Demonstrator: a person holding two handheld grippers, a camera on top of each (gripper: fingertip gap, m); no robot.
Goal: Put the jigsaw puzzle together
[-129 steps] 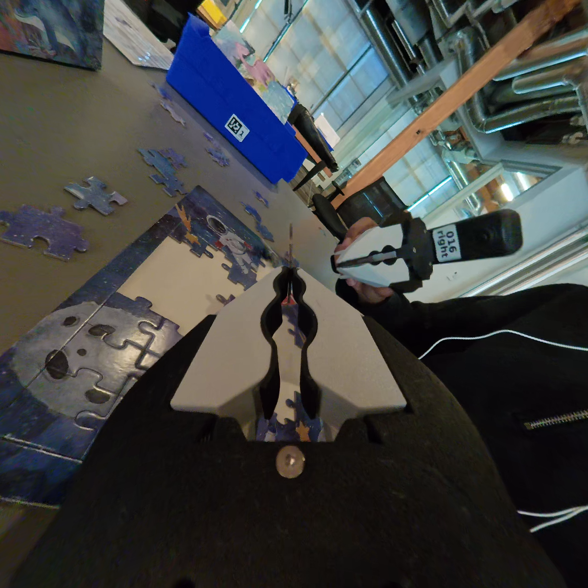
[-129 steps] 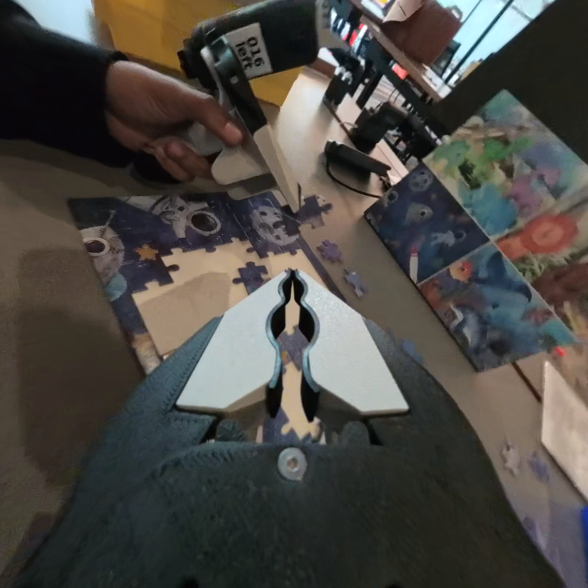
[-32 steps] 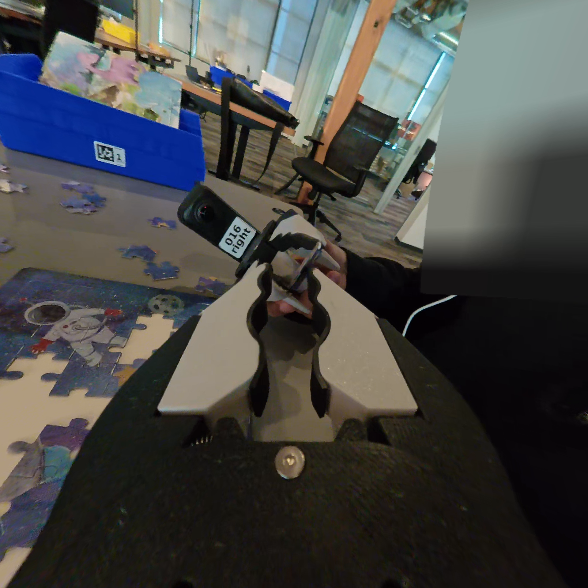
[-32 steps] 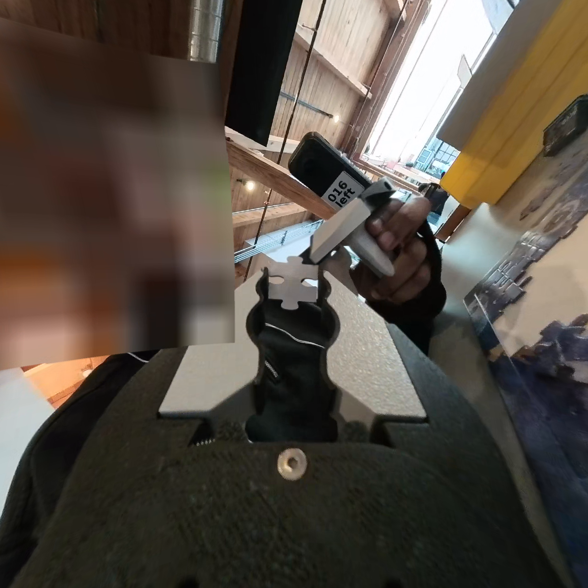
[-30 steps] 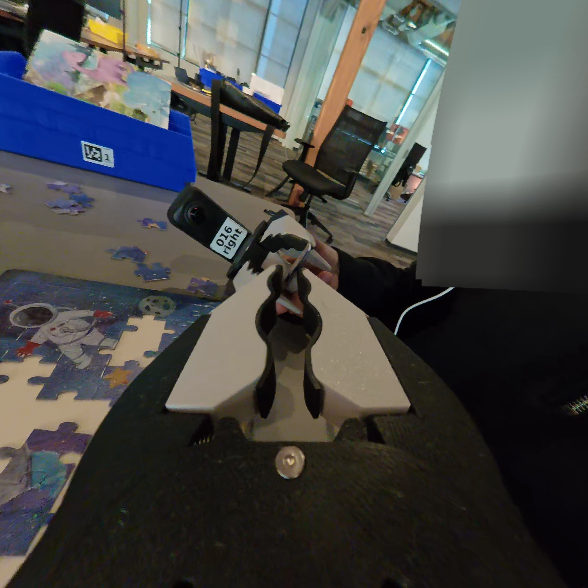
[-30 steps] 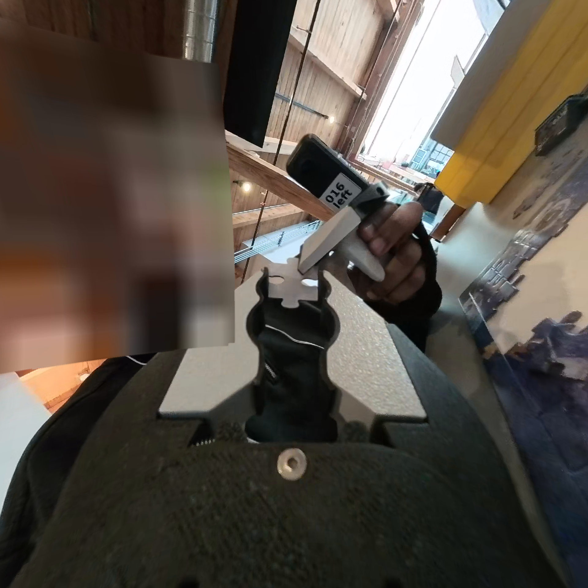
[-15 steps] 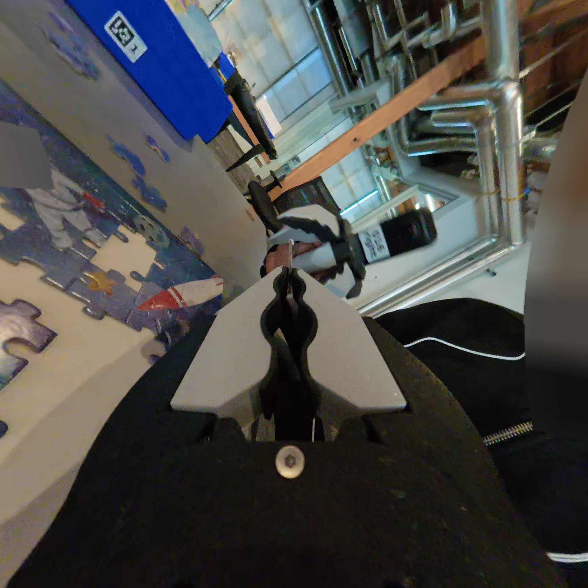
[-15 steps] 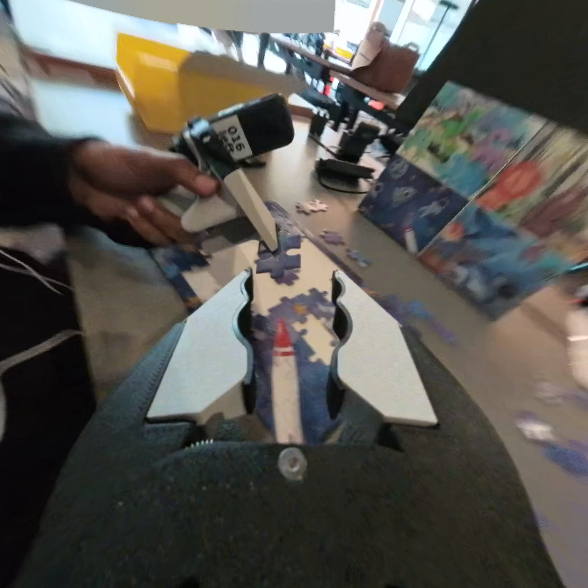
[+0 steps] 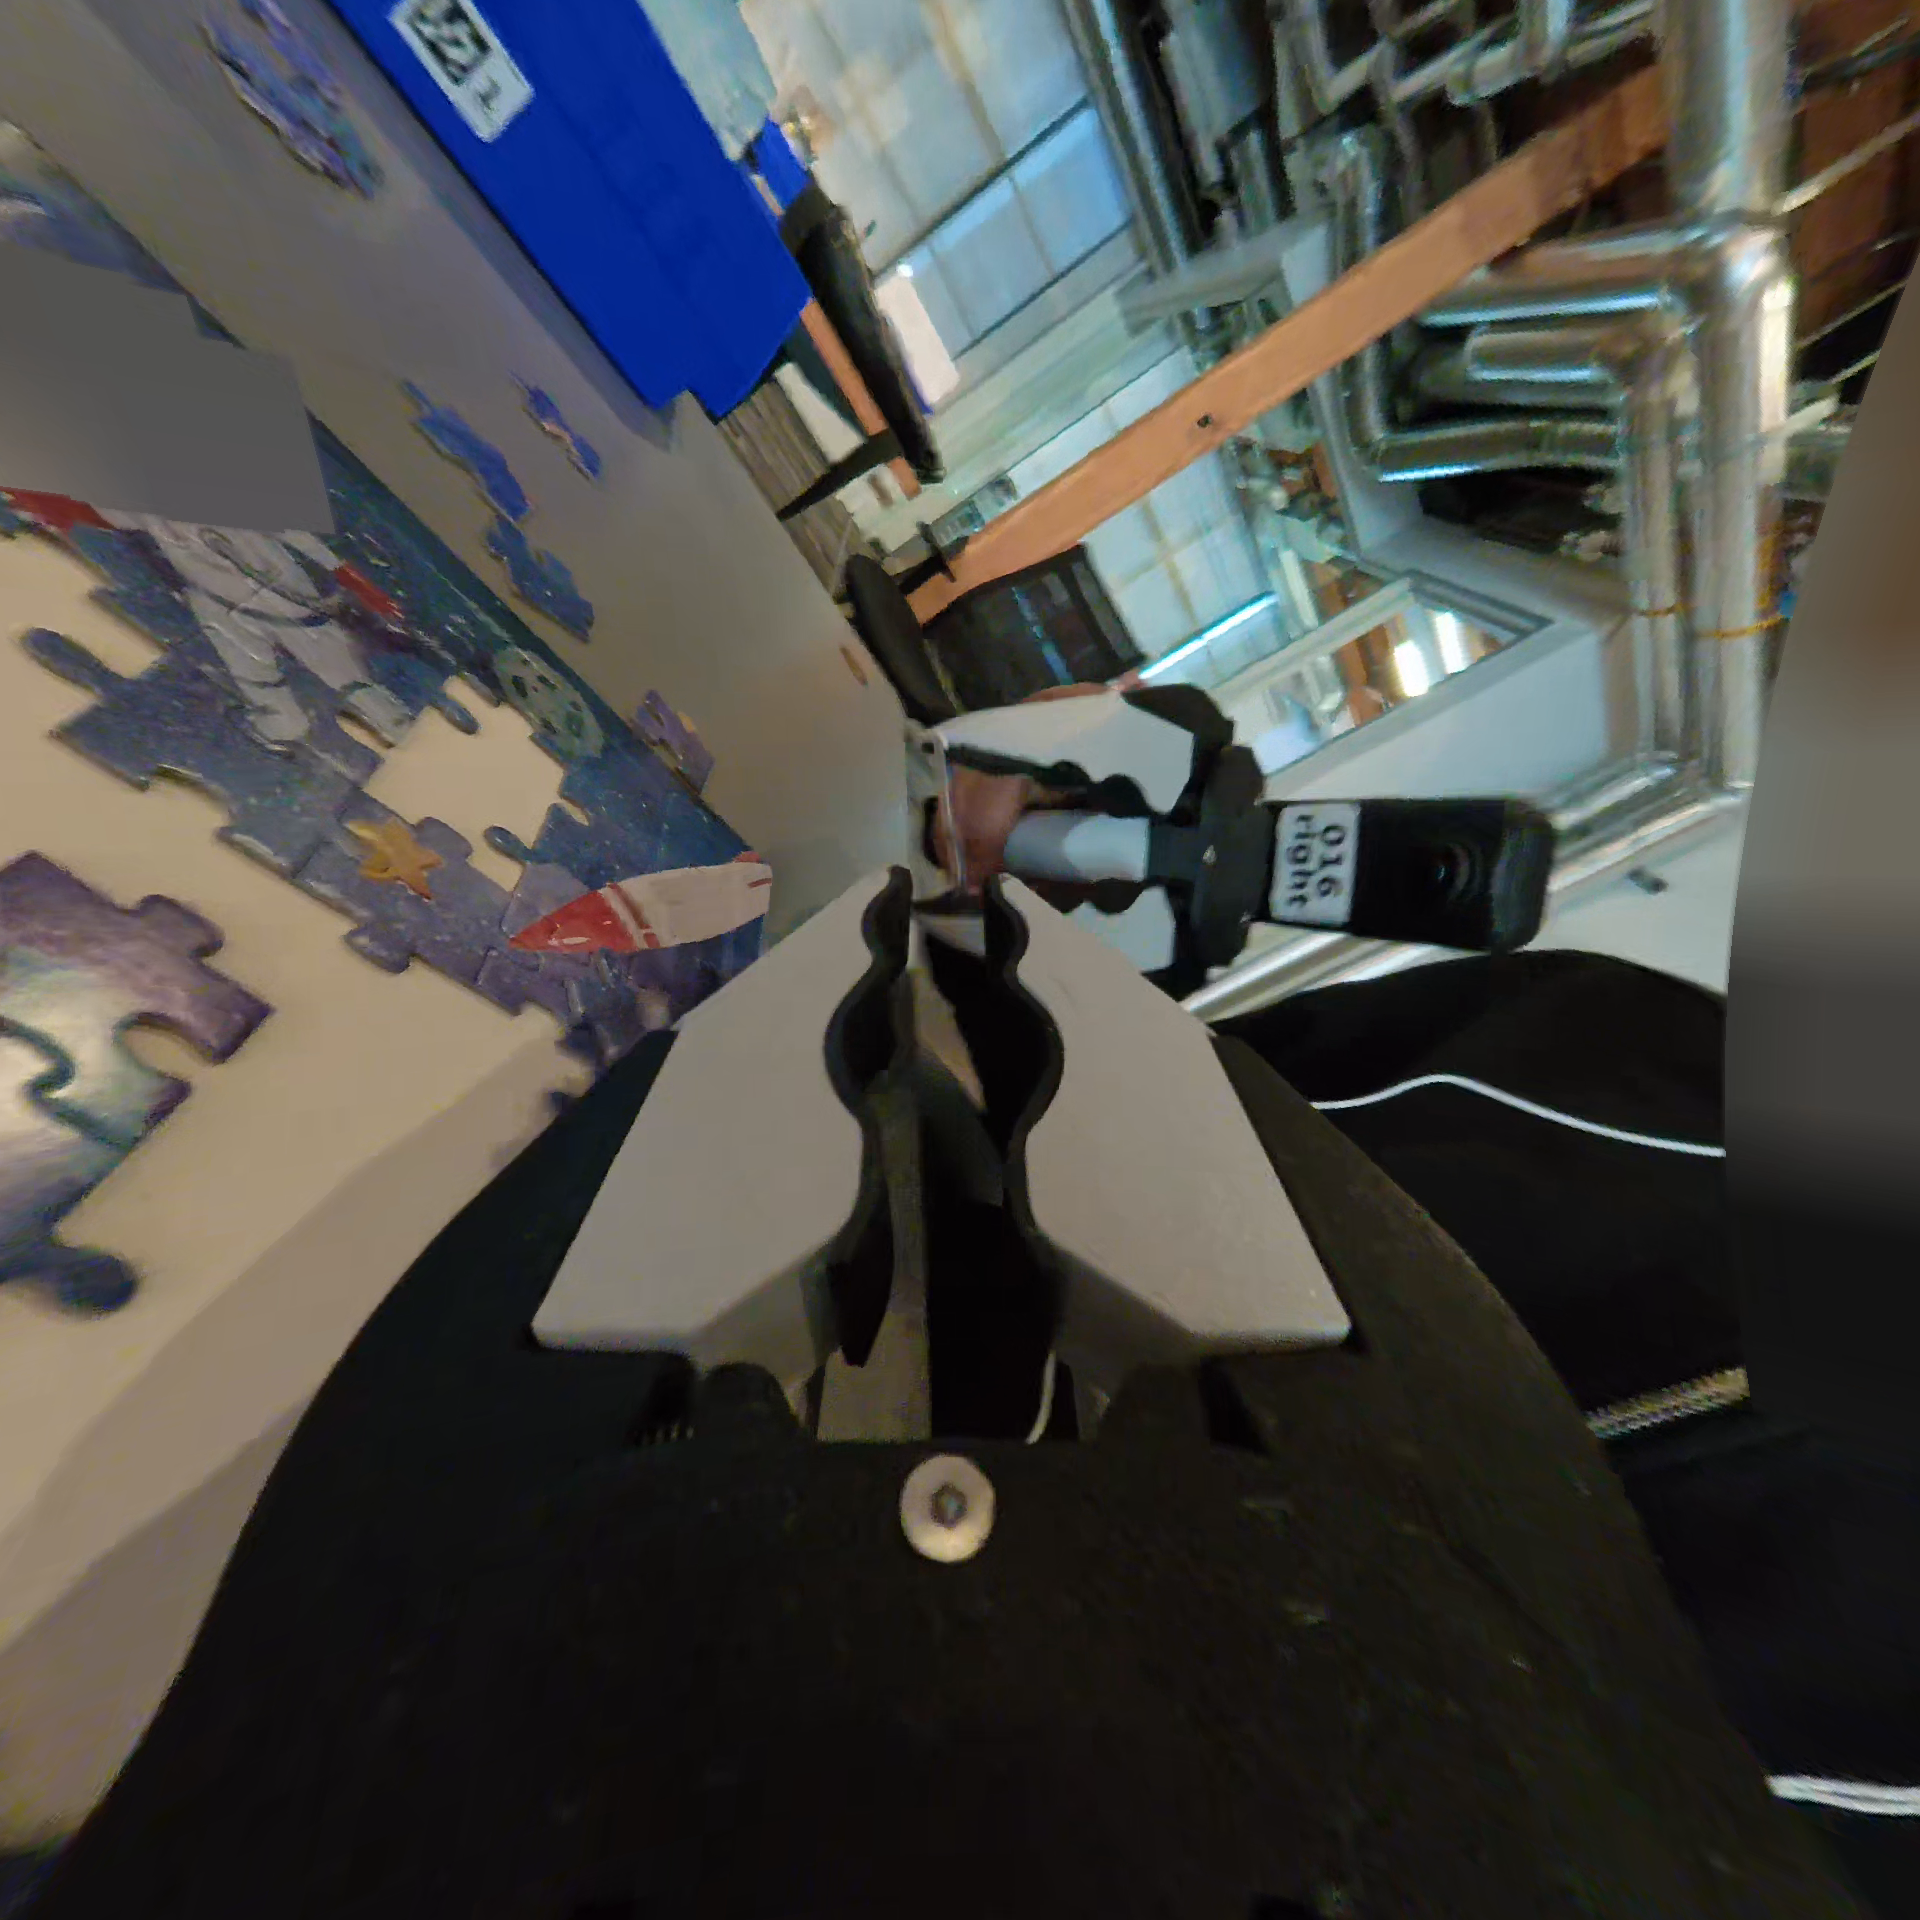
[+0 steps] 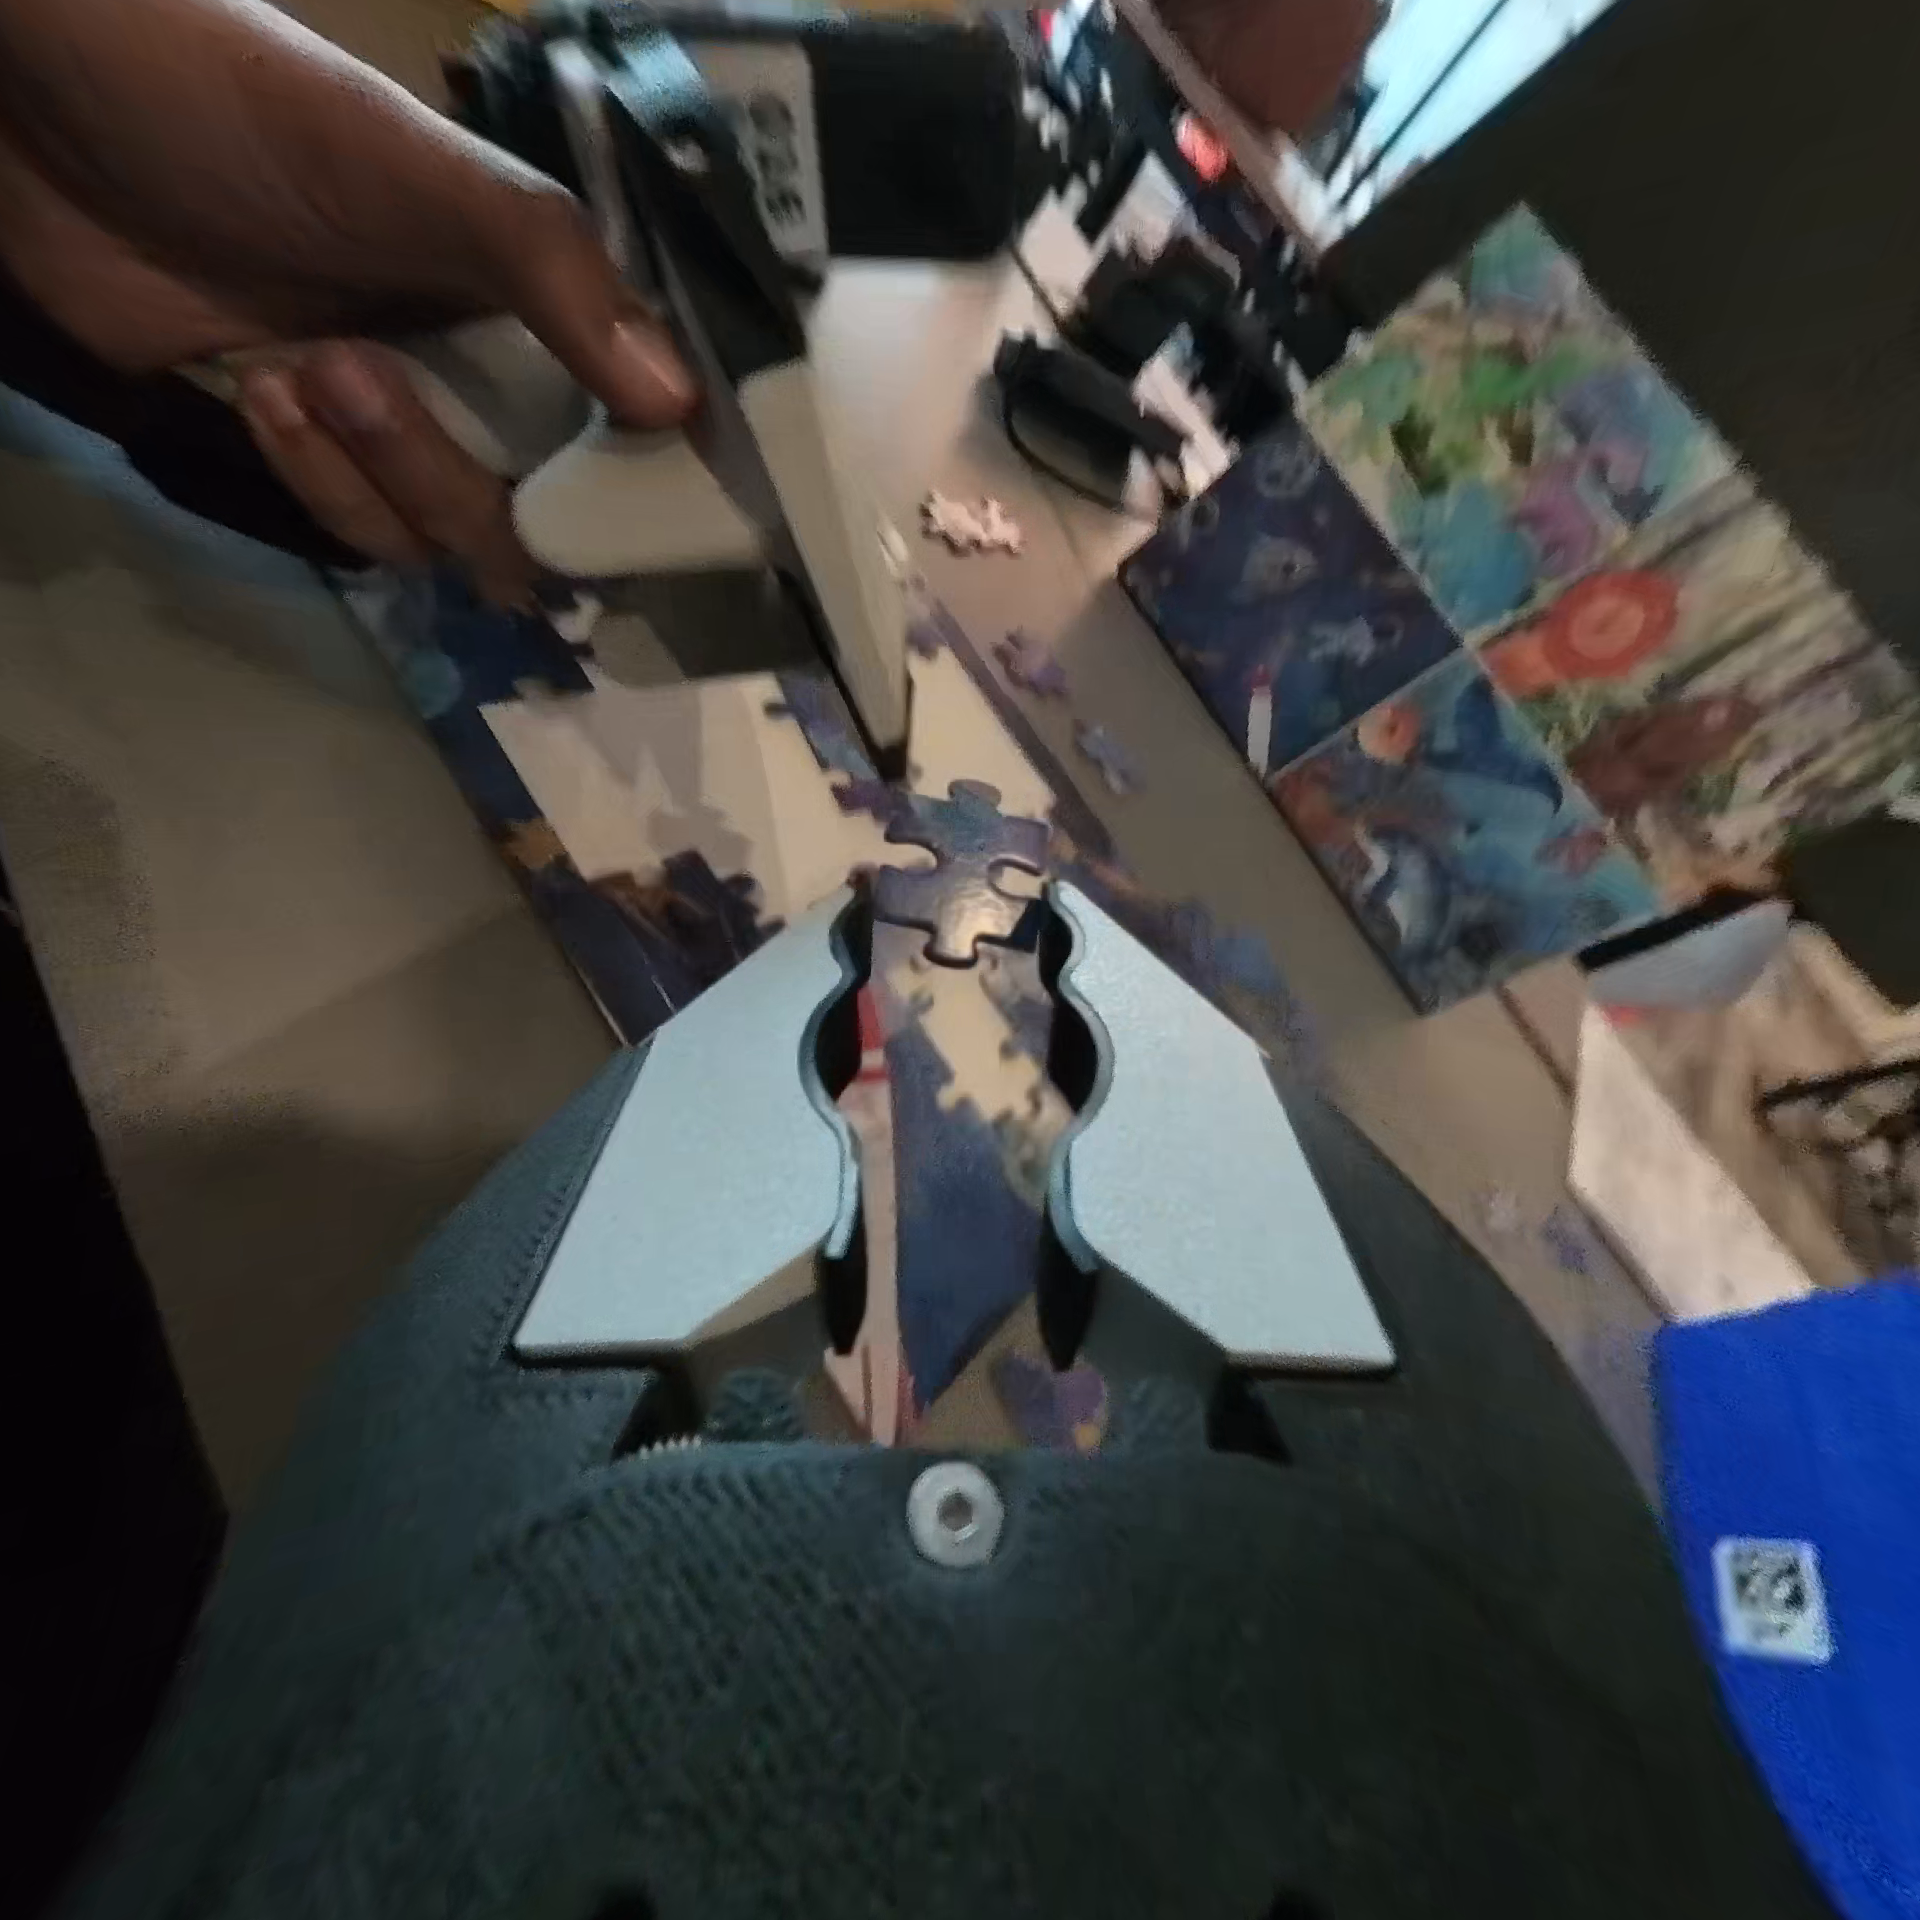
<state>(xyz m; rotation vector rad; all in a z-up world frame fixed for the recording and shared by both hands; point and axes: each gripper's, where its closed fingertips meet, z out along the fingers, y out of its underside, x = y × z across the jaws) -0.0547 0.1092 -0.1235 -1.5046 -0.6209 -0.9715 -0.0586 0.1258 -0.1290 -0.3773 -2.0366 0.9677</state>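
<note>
My right gripper is shut on a dark blue puzzle piece, held flat across its tips above the half-built space puzzle. My left gripper is slightly open and empty; in the right wrist view its tip points down just behind the piece. In the left wrist view the right gripper is close in front of my tips, with the piece edge-on. The puzzle has an astronaut and a rocket in place, with cream gaps between joined sections.
Loose pieces lie on the grey table beside the puzzle. A blue bin stands at the table's far side and also shows in the right wrist view. A picture box stands on the right. A hand holds the left gripper.
The piece has passed from my left gripper to my right one: the left opened and let go, and the right closed on it. Both grippers swung down over the puzzle.
</note>
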